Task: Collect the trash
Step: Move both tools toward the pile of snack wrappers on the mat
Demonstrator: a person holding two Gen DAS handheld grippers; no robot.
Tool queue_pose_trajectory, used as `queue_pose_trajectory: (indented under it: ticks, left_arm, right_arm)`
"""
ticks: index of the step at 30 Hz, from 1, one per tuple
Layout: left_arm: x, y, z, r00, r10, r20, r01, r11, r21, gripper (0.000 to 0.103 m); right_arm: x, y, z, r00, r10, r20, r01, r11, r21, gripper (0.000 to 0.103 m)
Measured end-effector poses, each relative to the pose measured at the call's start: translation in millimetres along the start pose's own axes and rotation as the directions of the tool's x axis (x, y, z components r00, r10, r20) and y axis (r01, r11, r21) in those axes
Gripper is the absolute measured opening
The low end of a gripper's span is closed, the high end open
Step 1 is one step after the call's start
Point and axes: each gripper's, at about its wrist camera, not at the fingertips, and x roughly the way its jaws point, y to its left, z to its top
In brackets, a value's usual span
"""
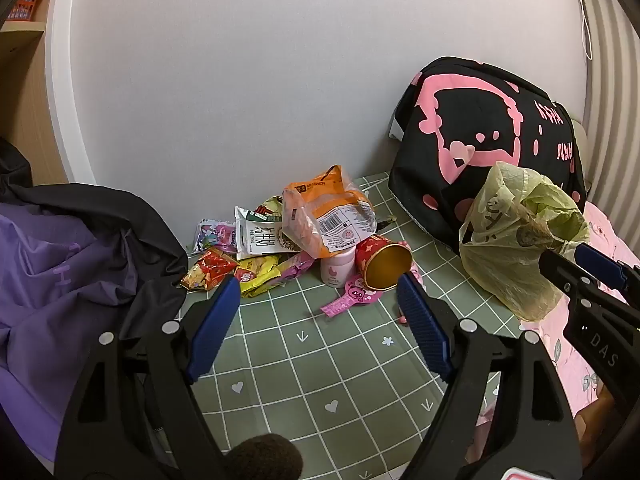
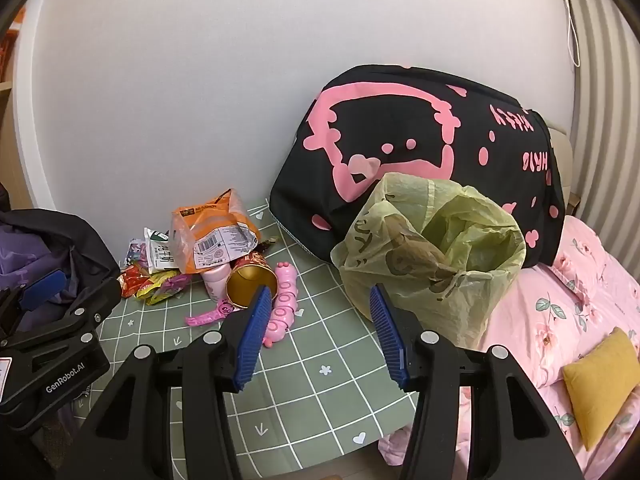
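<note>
A heap of trash lies against the wall on the green checked sheet: an orange snack bag, a white milk carton, small wrappers, a pink bottle and a red paper cup on its side. A yellow-green plastic bag stands open to the right of the heap. My left gripper is open and empty, just short of the heap. My right gripper is open and empty, between the cup and the bag.
A black and pink pillow leans on the wall behind the bag. A purple and black jacket lies at the left. A pink caterpillar toy lies by the cup. A pink floral quilt with a yellow cushion is at the right.
</note>
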Motion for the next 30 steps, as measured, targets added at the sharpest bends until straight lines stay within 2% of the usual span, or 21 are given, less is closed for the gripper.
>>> queue_pose_trajectory:
  ticks: [30]
  left_arm:
    - [0.1,-0.1,0.0,1.0,0.002,0.0,-0.002,1.0,0.002,0.076]
  right_arm:
    - [-0.6,-4.0,-2.3,1.0,-0.002,-0.001,0.002,1.0,0.002,0.049]
